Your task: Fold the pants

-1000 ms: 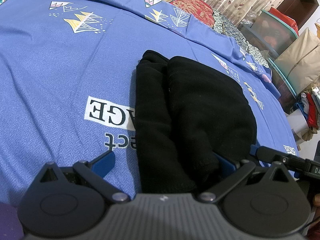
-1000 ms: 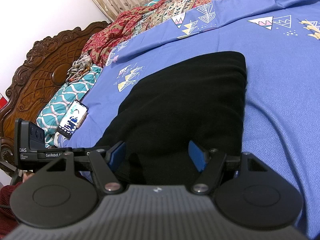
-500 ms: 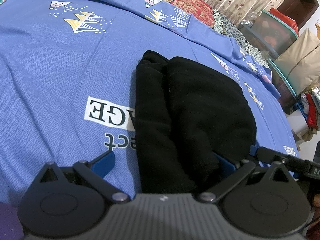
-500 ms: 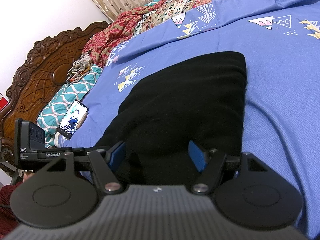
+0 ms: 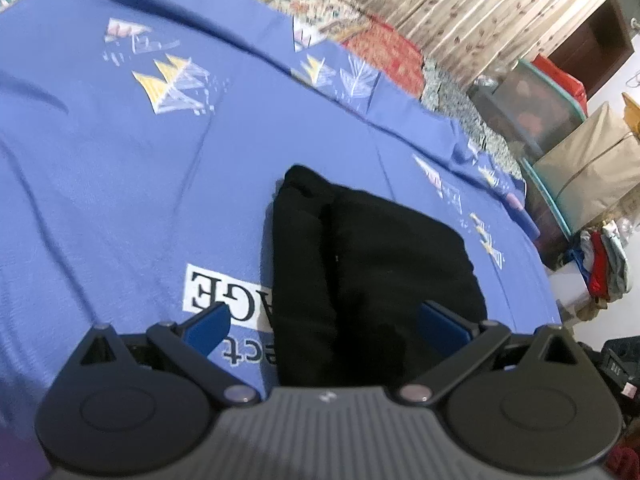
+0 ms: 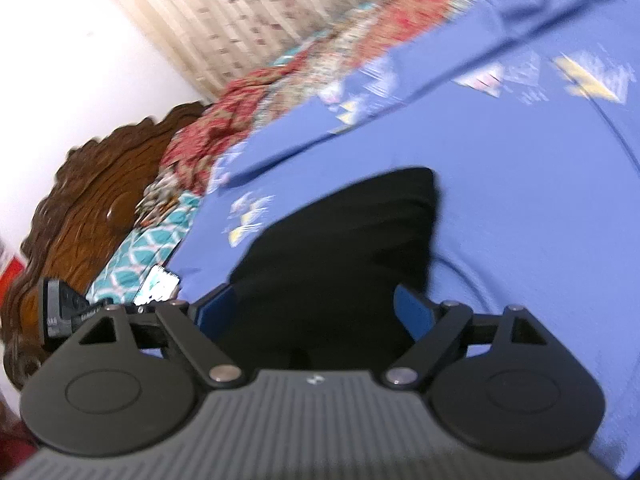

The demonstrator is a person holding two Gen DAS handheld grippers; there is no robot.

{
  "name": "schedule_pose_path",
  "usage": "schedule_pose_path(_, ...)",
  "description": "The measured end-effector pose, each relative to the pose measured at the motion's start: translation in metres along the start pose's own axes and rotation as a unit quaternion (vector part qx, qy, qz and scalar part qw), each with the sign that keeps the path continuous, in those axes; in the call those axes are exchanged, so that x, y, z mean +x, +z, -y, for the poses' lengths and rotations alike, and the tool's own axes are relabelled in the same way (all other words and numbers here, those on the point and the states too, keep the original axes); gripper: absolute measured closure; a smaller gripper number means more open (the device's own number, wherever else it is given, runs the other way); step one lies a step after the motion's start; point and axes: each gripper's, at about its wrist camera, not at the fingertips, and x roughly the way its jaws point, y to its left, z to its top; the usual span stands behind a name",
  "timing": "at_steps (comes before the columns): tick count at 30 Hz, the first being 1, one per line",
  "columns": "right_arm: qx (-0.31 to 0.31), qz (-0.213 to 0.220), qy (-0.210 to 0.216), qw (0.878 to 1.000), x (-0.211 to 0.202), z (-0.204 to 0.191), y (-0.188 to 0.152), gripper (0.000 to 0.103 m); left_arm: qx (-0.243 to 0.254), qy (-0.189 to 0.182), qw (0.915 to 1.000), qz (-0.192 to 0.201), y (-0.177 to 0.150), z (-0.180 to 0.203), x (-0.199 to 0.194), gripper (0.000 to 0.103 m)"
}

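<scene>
A: Letting go cleanly is the job now. The folded black fabric pants (image 5: 372,264) lie on the blue patterned bedsheet (image 5: 120,184), a narrower fold along their nine o'clock side.

B: Left hand-held gripper (image 5: 324,326)?

A: Released, blue pads spread, the near hem between them and, I judge, unpinched. The right hand-held gripper (image 6: 316,312) is opening, cloth between its pads but not squeezed.

B: Advice?

A: Back both toward six o'clock, low and straight, so no pad snags the hem and drags the fold open.
</scene>
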Motion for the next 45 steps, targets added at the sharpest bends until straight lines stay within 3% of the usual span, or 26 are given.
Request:
schedule_pose_path(10,0.061,-0.059,0.014,0.996,0.055,0.028,0.017,0.01,-0.022,-0.049,0.9966,-0.062,0.006,-0.002,0.057,0.001)
schedule_pose_path(11,0.064,-0.067,0.016,0.996,0.066,0.031,0.019,0.011,-0.018,-0.044,0.9968,-0.064,0.006,0.001,0.062,0.005)
schedule_pose_path(12,0.07,-0.076,0.024,0.994,0.077,0.033,0.021,0.017,-0.008,-0.037,0.9974,-0.062,0.005,0.006,0.064,0.024)
schedule_pose_path(14,0.063,-0.085,0.025,0.994,0.087,0.028,0.026,0.037,0.013,-0.028,0.9975,-0.063,0.009,0.018,0.063,0.049)
schedule_pose_path(17,0.019,-0.078,0.022,0.997,0.088,0.007,0.045,0.052,0.033,-0.032,0.9981,-0.041,0.031,0.032,0.049,0.058)
schedule_pose_path(21,-0.064,-0.005,0.045,0.997,0.085,-0.025,0.094,0.054,0.075,-0.054,0.995,0.04,0.083,0.054,0.035,0.058)
schedule_pose_path(24,-0.102,0.046,0.046,0.993,0.1,-0.037,0.137,0.054,0.103,-0.05,0.9902,0.08,0.127,0.069,0.053,0.057)
schedule_pose_path(27,-0.11,0.062,0.023,0.992,0.129,-0.025,0.169,0.054,0.095,-0.035,0.9913,0.083,0.162,0.068,0.096,0.056)
schedule_pose_path(30,-0.112,0.053,-0.016,0.992,0.164,-0.003,0.188,0.054,0.079,0.004,0.995,0.062,0.184,0.057,0.151,0.057)
schedule_pose_path(33,-0.094,0.014,-0.072,0.993,0.203,0.027,0.191,0.053,0.073,0.062,0.995,0.03,0.181,0.048,0.196,0.055)
schedule_pose_path(35,-0.072,-0.007,-0.105,0.992,0.213,0.045,0.185,0.041,0.078,0.078,0.9935,0.026,0.173,0.045,0.198,0.05)
schedule_pose_path(38,-0.02,0.004,-0.095,0.995,0.193,0.057,0.18,0.036,0.1,0.1,0.9894,0.034,0.164,0.056,0.181,0.044)
schedule_pose_path(40,-0.02,0.02,-0.106,0.994,0.171,0.05,0.173,0.034,0.103,0.119,0.9868,0.037,0.16,0.063,0.167,0.039)
schedule_pose_path(42,-0.02,0.038,-0.123,0.991,0.146,0.038,0.162,0.029,0.096,0.135,0.9857,0.033,0.151,0.068,0.151,0.028)
schedule_pose_path(45,-0.009,0.049,-0.138,0.989,0.111,0.027,0.136,0.028,0.094,0.153,0.9832,0.033,0.131,0.076,0.127,0.022)
